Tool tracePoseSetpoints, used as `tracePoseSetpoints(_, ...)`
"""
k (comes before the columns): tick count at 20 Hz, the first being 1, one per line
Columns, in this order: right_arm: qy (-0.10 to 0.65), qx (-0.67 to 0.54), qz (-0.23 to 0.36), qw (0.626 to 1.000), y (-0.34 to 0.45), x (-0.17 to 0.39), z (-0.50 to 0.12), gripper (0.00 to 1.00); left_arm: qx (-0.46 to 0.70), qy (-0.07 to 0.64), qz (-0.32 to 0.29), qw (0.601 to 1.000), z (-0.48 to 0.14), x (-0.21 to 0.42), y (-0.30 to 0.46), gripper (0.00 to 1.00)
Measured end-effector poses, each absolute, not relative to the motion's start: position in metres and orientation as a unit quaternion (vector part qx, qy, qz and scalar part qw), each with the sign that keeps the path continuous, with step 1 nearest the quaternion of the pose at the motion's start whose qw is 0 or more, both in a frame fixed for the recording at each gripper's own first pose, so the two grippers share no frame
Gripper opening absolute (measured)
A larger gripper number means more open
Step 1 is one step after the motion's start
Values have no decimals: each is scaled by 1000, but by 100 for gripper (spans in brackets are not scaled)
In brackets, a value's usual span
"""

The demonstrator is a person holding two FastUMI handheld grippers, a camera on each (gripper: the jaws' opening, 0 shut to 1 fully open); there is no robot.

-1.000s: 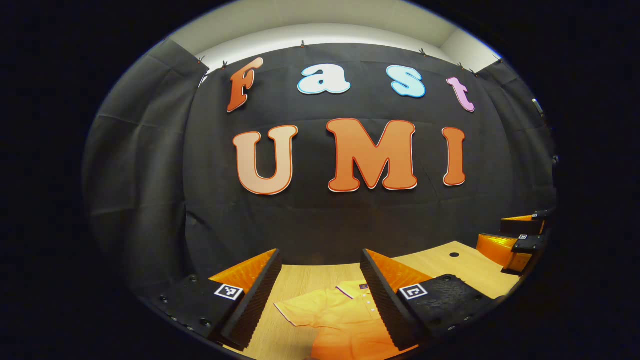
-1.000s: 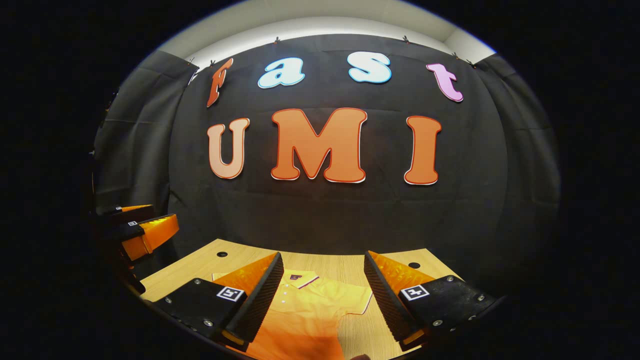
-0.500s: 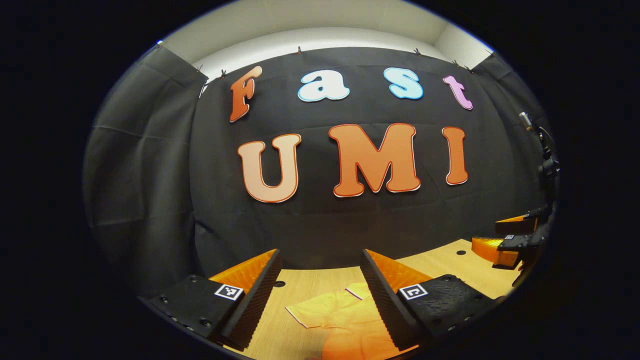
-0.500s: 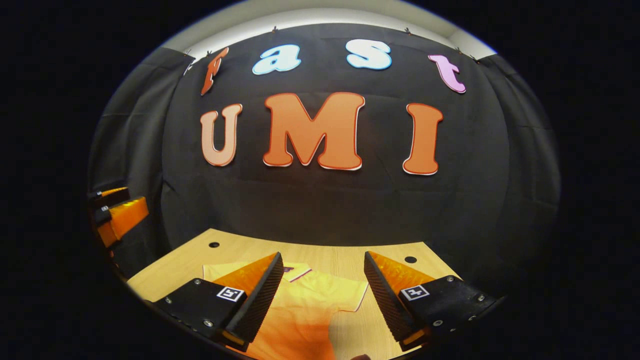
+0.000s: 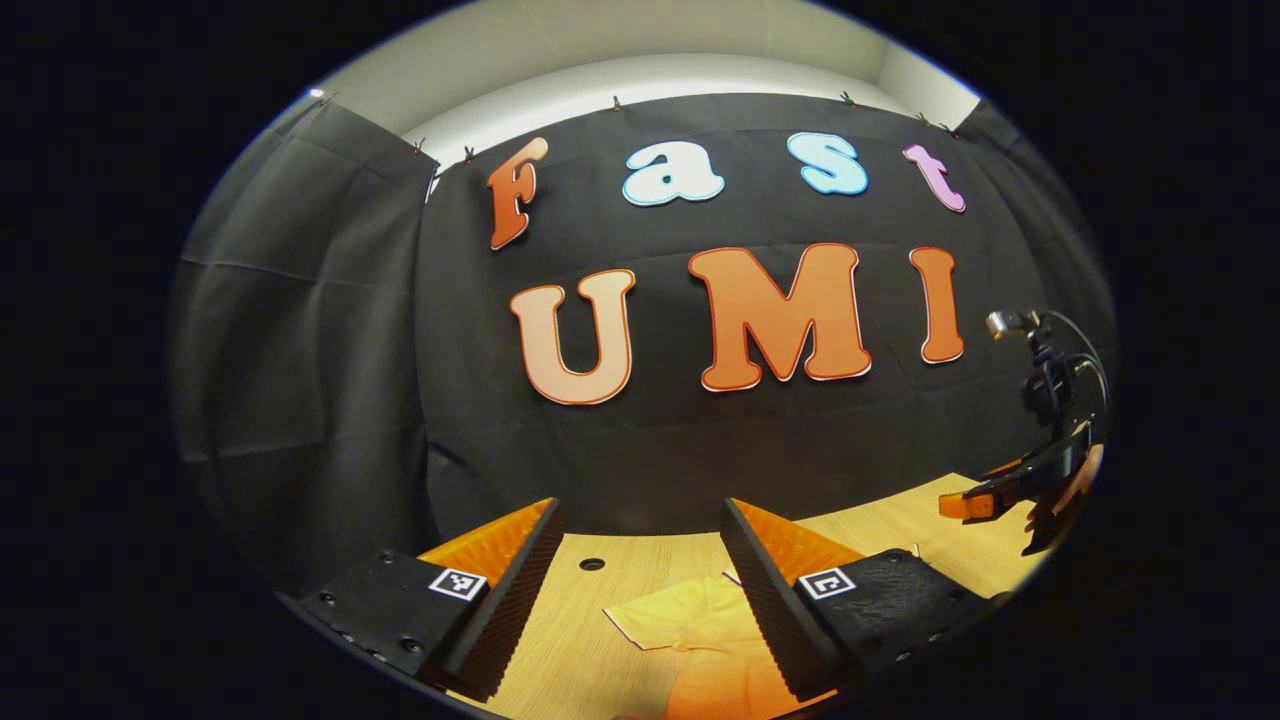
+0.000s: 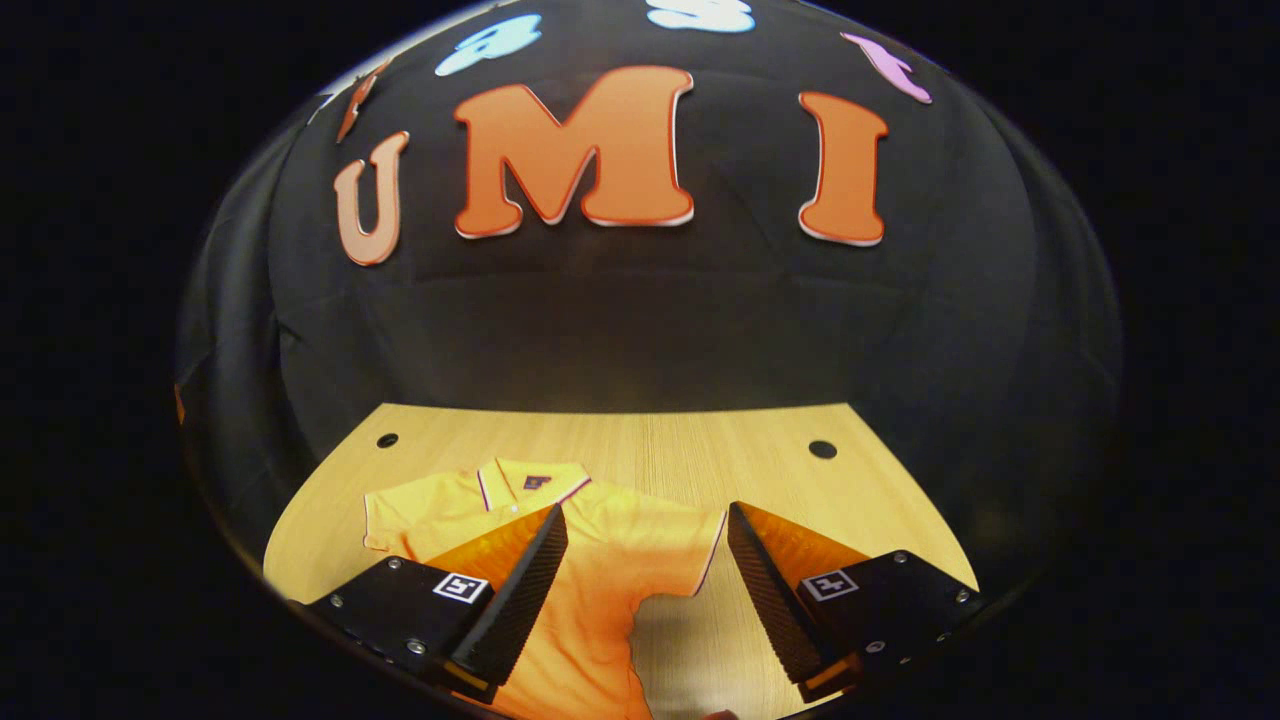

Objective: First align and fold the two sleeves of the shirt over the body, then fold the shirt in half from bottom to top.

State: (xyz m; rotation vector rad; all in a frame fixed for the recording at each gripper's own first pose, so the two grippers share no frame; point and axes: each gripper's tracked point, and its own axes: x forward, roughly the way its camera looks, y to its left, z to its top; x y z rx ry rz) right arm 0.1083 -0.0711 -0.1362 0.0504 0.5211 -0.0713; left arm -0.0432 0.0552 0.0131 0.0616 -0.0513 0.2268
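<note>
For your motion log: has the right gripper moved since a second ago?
Yes. The right gripper has tipped downward: the table's rear edge sits higher between its open fingers, above the shirt.

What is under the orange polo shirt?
The orange polo shirt lies flat on the light wooden table, sleeves still spread. Bare wood shows around it; whatever lies beneath the fabric itself is covered.

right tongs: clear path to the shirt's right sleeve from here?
Probably yes. In the right gripper view the right tongs hang open above the shirt, with the sleeve lying flat on the table between the fingers. Nothing lies over or beside it.
</note>
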Motion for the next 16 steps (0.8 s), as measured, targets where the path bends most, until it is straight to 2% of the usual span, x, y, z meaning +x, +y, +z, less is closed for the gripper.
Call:
tracePoseSetpoints(8, 382, 52, -46, 921, -103, 153, -216, 97, 24, 4, 150, 988, -6, -47, 63, 97)
tracePoseSetpoints(13, 475, 84, -39, 875, -106, 168, -268, 96, 30, 27, 167, 985, -16, -52, 65, 97)
tracePoseSetpoints(16, 522, 133, -38, 842, -103, 173, -292, 93, 37, 33, 175, 983, -18, -61, 64, 98)
